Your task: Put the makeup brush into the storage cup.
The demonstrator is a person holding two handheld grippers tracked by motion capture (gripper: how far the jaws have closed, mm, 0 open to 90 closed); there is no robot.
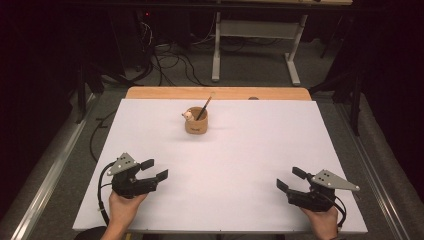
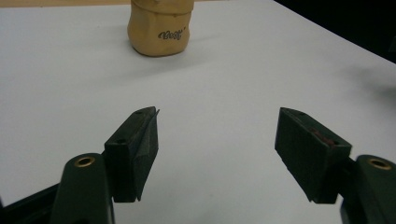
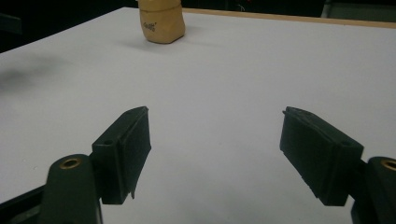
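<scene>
A tan cup (image 1: 196, 122) stands at the far middle of the white table (image 1: 225, 165), with a dark pen (image 1: 204, 108) leaning out of it and a small pale figure at its rim. Dark lettering marks the cup (image 2: 160, 29) in the left gripper view; the same cup (image 3: 161, 22) shows at upper left in the right gripper view. My left gripper (image 1: 155, 169) rests near the front left, jaws apart, nothing between them. At the front right, my right gripper (image 1: 291, 178) also stands open and empty. Both point toward the cup, well short of it.
A wooden strip (image 1: 218, 93) runs along the table's far edge. Beyond it are a white desk frame (image 1: 255, 45) and cables on the floor. White surface lies between the grippers and the cup.
</scene>
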